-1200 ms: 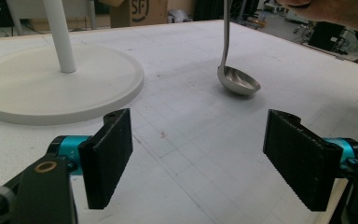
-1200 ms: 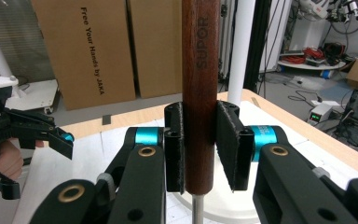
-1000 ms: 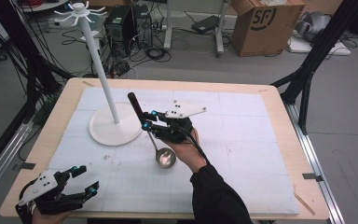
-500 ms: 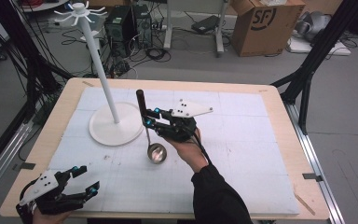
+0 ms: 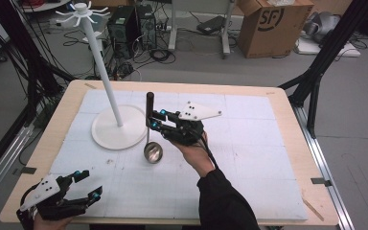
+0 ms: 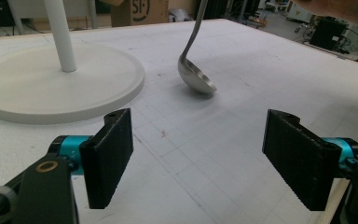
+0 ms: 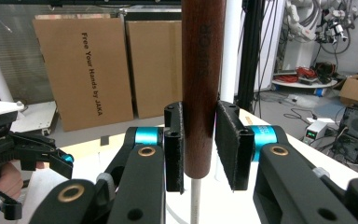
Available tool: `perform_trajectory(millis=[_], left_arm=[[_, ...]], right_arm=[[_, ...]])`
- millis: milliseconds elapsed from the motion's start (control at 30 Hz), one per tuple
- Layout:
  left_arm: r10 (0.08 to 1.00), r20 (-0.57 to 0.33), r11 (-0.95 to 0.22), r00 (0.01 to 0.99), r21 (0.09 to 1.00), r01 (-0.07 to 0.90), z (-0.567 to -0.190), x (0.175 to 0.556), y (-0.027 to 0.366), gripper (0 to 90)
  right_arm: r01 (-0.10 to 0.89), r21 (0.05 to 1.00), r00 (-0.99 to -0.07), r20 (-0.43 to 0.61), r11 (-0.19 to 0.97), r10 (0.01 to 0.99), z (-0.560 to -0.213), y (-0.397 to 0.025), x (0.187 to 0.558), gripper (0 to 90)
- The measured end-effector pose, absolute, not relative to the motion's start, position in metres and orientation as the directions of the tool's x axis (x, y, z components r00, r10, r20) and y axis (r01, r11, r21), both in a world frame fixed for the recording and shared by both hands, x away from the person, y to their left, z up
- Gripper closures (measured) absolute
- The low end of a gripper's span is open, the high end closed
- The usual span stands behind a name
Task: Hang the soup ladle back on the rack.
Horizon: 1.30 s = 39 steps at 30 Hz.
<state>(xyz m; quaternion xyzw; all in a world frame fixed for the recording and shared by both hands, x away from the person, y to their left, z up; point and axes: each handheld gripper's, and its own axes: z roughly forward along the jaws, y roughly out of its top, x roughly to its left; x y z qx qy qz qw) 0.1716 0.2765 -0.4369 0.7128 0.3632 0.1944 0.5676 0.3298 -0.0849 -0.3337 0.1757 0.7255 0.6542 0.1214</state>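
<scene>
Right tongs (image 5: 152, 120) clamp ladle (image 5: 152, 152) handle upright (likely bound for hook stand (image 5: 118, 127)); left tongs (image 5: 87, 185) gape empty over bench (image 5: 249, 163).

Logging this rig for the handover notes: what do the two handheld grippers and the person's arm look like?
Both the left gripper and the right gripper have black bodies, flat black textured jaws, cyan collars at the jaw bases and brass-coloured pivot rings. Each carries a pale grey three-cornered plate with dark dots. A dark cable trails from the right one. The person's right forearm wears a black sleeve.

one ladle (image 5: 152, 143), one white stand (image 5: 117, 129) (pegged top), two grippers (image 5: 156, 120)
</scene>
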Motion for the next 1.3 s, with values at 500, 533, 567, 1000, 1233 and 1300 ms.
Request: perform_trajectory(millis=[500, 533, 567, 1000, 1233, 1300], left_arm=[[0.738, -0.135, -0.094, 0.661, 0.95, 0.299, -0.437, 0.172, 0.275, 25.2], [0.738, -0.135, -0.094, 0.661, 0.95, 0.299, -0.437, 0.172, 0.275, 25.2], [0.738, -0.133, -0.096, 0.661, 0.949, 0.299, -0.437, 0.172, 0.275, 25.2], [0.739, -0.136, -0.091, 0.659, 0.95, 0.298, -0.437, 0.172, 0.278, 25.6], [0.745, -0.143, -0.081, 0.651, 0.95, 0.301, -0.438, 0.174, 0.281, 25.8], [0.745, -0.143, -0.082, 0.652, 0.95, 0.302, -0.438, 0.174, 0.281, 25.8]], right_arm=[[0.092, 0.994, -0.904, 0.062, 0.051, 0.423, -0.327, -0.091, 0.331, 73.5], [0.087, 0.995, -0.905, 0.058, 0.048, 0.422, -0.324, -0.091, 0.332, 73.5], [0.085, 0.995, -0.905, 0.056, 0.049, 0.422, -0.322, -0.091, 0.332, 73.5], [0.074, 0.997, -0.909, 0.065, 0.005, 0.412, -0.292, -0.085, 0.341, 73.5], [0.059, 0.998, -0.911, 0.056, -0.004, 0.408, -0.283, -0.077, 0.347, 73.5], [0.057, 0.998, -0.914, 0.056, -0.007, 0.401, -0.279, -0.076, 0.349, 73.5]])
